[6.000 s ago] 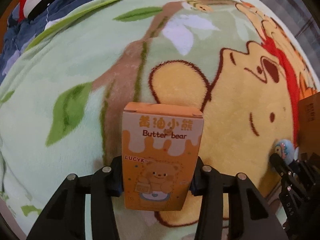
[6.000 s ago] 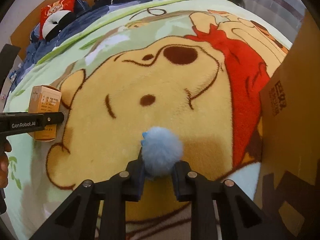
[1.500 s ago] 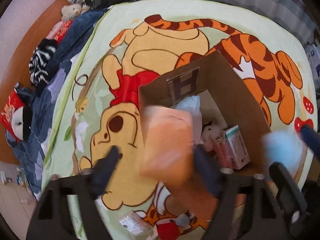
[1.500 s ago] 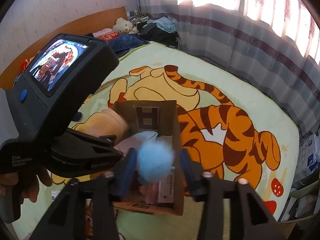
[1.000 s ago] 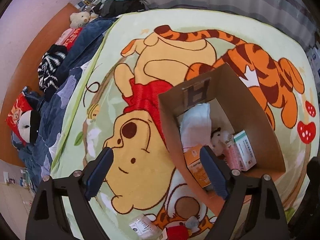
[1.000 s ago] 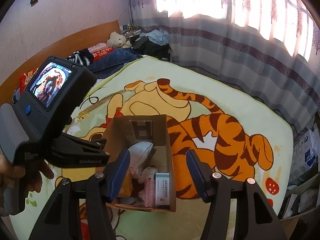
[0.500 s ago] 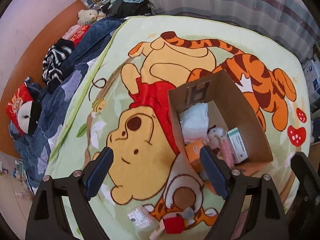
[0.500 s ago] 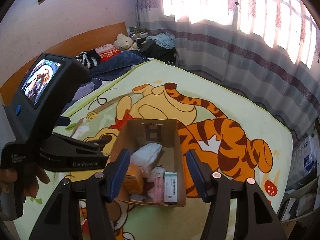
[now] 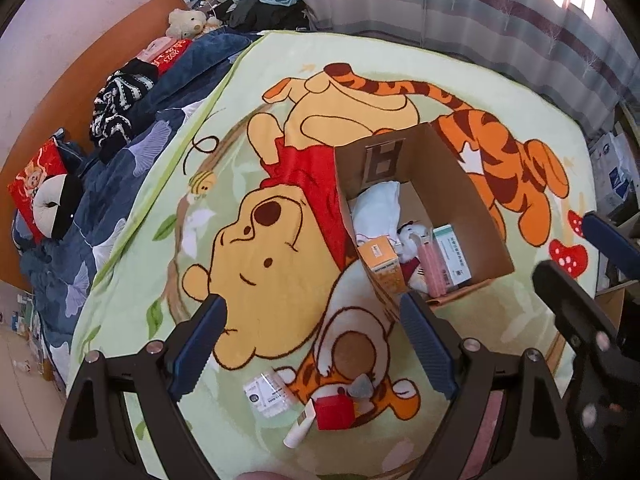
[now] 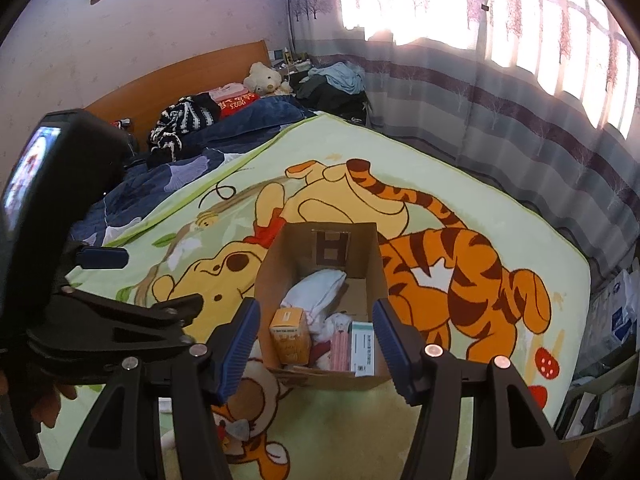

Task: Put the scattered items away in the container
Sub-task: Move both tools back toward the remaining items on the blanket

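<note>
Overhead, both grippers hang high above a bed spread with a green cartoon blanket (image 9: 280,80).

Left wrist view, left to right: the left gripper (image 9: 312,344), fingers spread wide, nothing between them. Below it, near the blanket's near edge, loose items lie together: a clear packet with a white label (image 9: 266,392), a white tube (image 9: 300,428), a red block (image 9: 334,412) touching the tube's end, a small grey piece (image 9: 362,386) just beside the block. Further right, the cardboard box (image 9: 452,184) stands open-topped on the blanket. Inside: a white cloth bundle (image 9: 378,208) at the far end, an orange carton (image 9: 384,264) against the left wall, a small plush toy (image 9: 410,240), a pink packet (image 9: 434,268), a white-and-green carton (image 9: 454,256) by the right wall. At far right the right gripper (image 9: 580,264) shows side-on, blue pads apart.

Right wrist view: the right gripper (image 10: 316,348) has its fingers spread, empty, framing the box (image 10: 364,248). The same contents show, orange carton (image 10: 290,340) nearest left. This view adds the wooden headboard (image 10: 176,80), a curtained window (image 10: 440,20), and the left gripper's body with lit screen at left. The red block, tube and packet are hidden here; only the grey piece (image 10: 240,430) peeks between the finger arms.
</note>
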Demonstrator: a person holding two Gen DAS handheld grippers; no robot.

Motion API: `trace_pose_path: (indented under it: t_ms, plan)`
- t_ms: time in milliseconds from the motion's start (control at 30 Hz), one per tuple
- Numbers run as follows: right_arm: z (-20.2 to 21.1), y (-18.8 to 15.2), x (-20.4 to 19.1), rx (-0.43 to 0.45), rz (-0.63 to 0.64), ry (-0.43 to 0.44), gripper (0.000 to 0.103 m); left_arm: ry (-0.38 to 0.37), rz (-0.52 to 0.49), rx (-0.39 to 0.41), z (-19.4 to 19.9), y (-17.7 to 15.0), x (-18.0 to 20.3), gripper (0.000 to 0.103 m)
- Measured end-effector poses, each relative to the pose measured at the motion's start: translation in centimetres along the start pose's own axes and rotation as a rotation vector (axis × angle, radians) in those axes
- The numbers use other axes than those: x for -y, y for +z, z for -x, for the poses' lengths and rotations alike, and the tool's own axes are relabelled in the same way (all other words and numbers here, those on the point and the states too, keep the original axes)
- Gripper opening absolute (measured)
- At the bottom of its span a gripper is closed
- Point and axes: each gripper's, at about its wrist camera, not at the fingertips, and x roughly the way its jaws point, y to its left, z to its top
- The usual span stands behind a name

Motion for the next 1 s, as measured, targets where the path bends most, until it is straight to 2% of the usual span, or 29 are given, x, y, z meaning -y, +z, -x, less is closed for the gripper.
trace_pose_path:
  t_ms: [200,367,800,1000]
  plan:
    - [0.4,0.1,0.2,0.004,-0.015,-0.012,0.061,-0.013,0.000,0.021,1.2,-0.7,0.0,0.089]
    - [0.3,0.1,-0.1,0.001,-0.015,-0.019,0.079,-0.002,0.023,0.029,1.6,-0.7,-0.7,0.089]
    - [0.3,0.1,-0.6,-0.001,-0.010,-0.023,0.079,0.006,0.049,0.026,1.4,-1.6,-1.9,0.089]
    - [-0.7,-0.9,-1.3,-0.021,-0.003,0.015,0.079,0.016,0.095,-0.016,-0.3,-3.3,-3.2,0.090]
